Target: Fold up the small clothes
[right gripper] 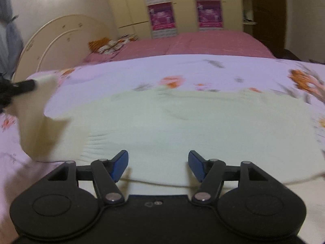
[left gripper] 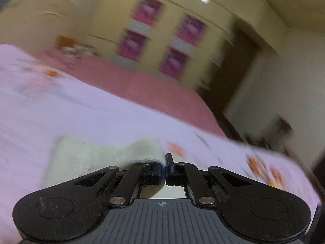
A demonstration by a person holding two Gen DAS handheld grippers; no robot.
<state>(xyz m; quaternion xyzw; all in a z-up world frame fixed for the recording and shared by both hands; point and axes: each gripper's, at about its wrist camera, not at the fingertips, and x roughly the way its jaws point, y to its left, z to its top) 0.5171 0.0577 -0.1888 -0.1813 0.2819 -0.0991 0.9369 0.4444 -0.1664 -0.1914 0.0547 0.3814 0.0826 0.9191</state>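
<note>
A pale cream garment (right gripper: 182,126) lies spread flat on the lilac flowered sheet (right gripper: 142,71). My right gripper (right gripper: 158,165) hovers over its near edge, open, its blue pads (right gripper: 119,166) apart with nothing between them. At the far left of the right wrist view my left gripper (right gripper: 33,85) holds one corner of the garment lifted off the sheet. In the left wrist view that gripper (left gripper: 165,163) is shut on the cream cloth (left gripper: 97,156), which hangs to the left of the closed fingers. Both views are blurred by motion.
The sheet covers the near part of a bed with a pink bedspread (right gripper: 203,42). An orange patterned cloth (right gripper: 107,44) lies by the cream headboard (right gripper: 56,38). A yellow wardrobe (left gripper: 162,40) with pink panels stands behind, a dark doorway (right gripper: 268,10) to the right.
</note>
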